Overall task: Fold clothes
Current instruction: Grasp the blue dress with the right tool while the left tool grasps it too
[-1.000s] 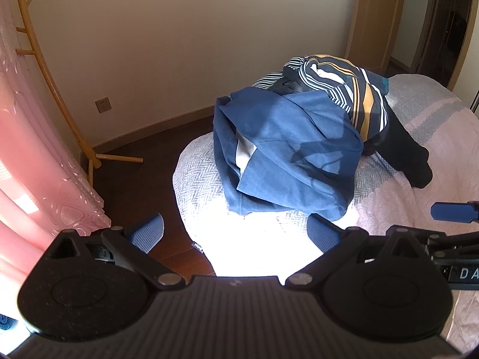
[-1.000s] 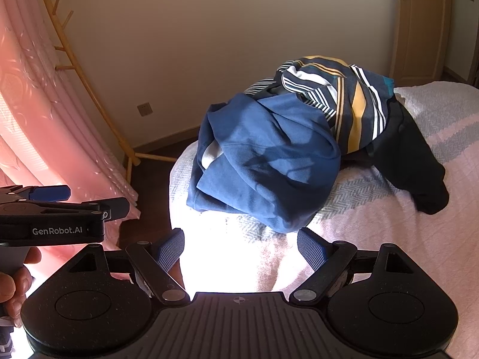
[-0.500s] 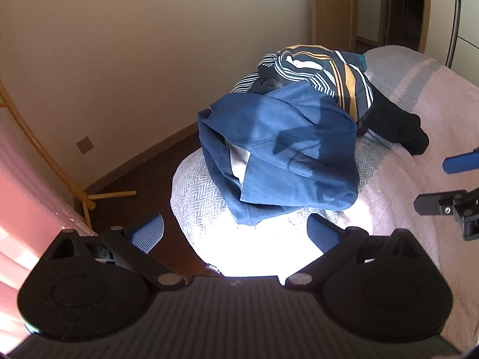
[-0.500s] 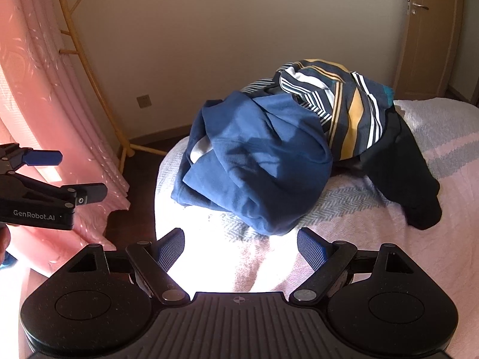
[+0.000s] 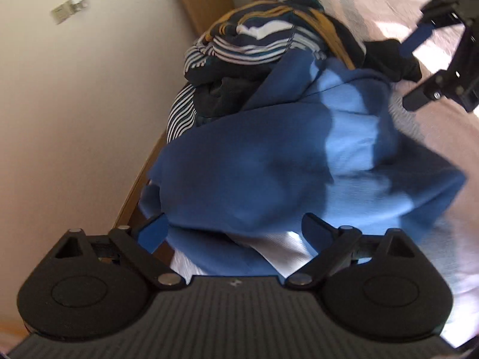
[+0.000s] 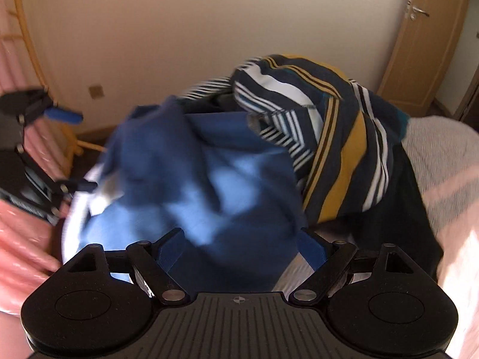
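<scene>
1. Blue garment lies crumpled at the front of the clothes heap on the bed, unfolded; striped garment bunched behind it, black garment to the right

2. Left gripper spread wide, fingers straddling the blue cloth's near edge, nothing pinched; right gripper likewise wide, holding nothing, blue cloth between its fingers

3. Judgement: a grasp on the blue garment looks to be in hand. Pinch one layer at an edge or corner, grippers well apart, so it lifts clear of the striped one
</scene>
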`<state>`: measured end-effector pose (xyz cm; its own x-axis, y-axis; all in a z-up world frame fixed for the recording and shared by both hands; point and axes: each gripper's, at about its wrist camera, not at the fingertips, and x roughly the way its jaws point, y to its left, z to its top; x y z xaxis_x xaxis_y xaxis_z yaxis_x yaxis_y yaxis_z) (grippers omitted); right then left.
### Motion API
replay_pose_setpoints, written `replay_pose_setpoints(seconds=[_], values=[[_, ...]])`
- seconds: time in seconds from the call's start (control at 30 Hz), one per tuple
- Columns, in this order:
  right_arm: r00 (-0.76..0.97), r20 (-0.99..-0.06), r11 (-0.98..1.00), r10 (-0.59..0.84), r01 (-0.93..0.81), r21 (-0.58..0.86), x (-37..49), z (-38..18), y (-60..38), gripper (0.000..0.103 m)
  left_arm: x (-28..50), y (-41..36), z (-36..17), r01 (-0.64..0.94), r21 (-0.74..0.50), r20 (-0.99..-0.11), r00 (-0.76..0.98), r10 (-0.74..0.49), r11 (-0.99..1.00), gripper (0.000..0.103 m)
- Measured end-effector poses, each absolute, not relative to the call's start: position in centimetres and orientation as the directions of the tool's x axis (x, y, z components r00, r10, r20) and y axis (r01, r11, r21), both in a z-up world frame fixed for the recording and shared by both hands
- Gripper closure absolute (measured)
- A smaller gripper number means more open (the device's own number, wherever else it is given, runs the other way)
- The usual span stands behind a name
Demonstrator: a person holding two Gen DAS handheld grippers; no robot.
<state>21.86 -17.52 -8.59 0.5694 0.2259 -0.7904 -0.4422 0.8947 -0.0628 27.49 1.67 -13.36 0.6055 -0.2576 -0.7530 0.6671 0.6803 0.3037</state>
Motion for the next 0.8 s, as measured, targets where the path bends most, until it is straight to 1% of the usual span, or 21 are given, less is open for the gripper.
replay_pose_setpoints(seconds=[0.07,0.1,0.13,0.17,0.2,0.23,0.27,0.3,0.33,0.37,0.4,0.43,0.5,0.6,0.7,0.8], values=[[0.55,-0.809,0.897,0.208,-0.437,-0.066,24.4,-10.0,-17.2,0.018,30.7,1.7,-14.7,0.7,0.296,-0.765,0.582,-0.278,0.65,0.018],[0.539,-0.818,0.898,0.2,-0.434,-0.067,25.7,-10.7,-17.1,0.018,32.0,1.8,-15.3,0.711,0.28,-0.773,0.565,-0.287,0.645,0.018],[0.516,-0.83,0.903,0.21,-0.428,-0.038,26.6,-11.5,-17.2,0.018,32.8,2.0,-15.7,0.73,0.247,-0.785,0.536,-0.311,0.637,0.019],[0.492,-0.842,0.907,0.222,-0.421,-0.007,27.5,-12.3,-17.3,0.018,33.6,2.2,-16.2,0.749,0.213,-0.795,0.507,-0.334,0.627,0.025],[0.468,-0.852,0.911,0.234,-0.412,0.024,28.4,-13.0,-17.4,0.018,34.3,2.3,-16.6,0.766,0.181,-0.803,0.477,-0.357,0.617,0.036],[0.457,-0.856,0.91,0.242,-0.413,0.037,28.9,-13.4,-17.5,0.021,34.3,2.4,-16.8,0.781,0.161,-0.806,0.457,-0.376,0.604,0.041],[0.45,-0.858,0.91,0.25,-0.413,0.048,29.1,-13.6,-17.6,0.032,34.1,2.4,-16.7,0.789,0.157,-0.805,0.45,-0.386,0.594,0.052],[0.436,-0.859,0.907,0.268,-0.416,0.072,29.0,-13.7,-17.8,0.055,33.9,2.4,-16.6,0.794,0.166,-0.804,0.452,-0.387,0.585,0.067],[0.421,-0.86,0.907,0.289,-0.409,0.104,29.0,-13.5,-18.1,0.065,33.3,2.3,-16.4,0.796,0.194,-0.801,0.466,-0.376,0.574,0.076],[0.406,-0.859,0.906,0.31,-0.401,0.137,28.9,-13.3,-18.4,0.073,32.6,2.3,-16.1,0.797,0.221,-0.797,0.48,-0.367,0.562,0.089],[0.415,-0.849,0.904,0.327,-0.4,0.153,28.2,-12.6,-18.8,0.079,31.9,2.4,-15.5,0.797,0.239,-0.787,0.494,-0.37,0.554,0.093],[0.424,-0.838,0.901,0.344,-0.4,0.167,27.5,-11.9,-19.3,0.081,31.2,2.6,-14.7,0.798,0.234,-0.778,0.496,-0.386,0.555,0.094],[0.443,-0.814,0.895,0.376,-0.401,0.196,26.0,-10.6,-20.1,0.082,29.8,3.1,-12.8,0.814,0.19,-0.762,0.474,-0.441,0.548,0.096],[0.513,-0.764,0.89,0.391,-0.421,0.173,22.1,-7.6,-21.7,0.084,26.8,3.1,-9.5,0.861,0.148,-0.732,0.426,-0.531,0.487,0.097],[0.583,-0.712,0.911,0.392,-0.357,0.209,17.4,-4.9,-25.5,0.085,23.4,1.2,-6.2,0.886,0.146,-0.693,0.409,-0.593,0.44,0.097],[0.647,-0.677,0.936,0.351,-0.273,0.224,12.0,-2.8,-30.4,0.086,19.8,-2.4,-2.6,0.901,0.115,-0.637,0.391,-0.665,0.419,0.097]])
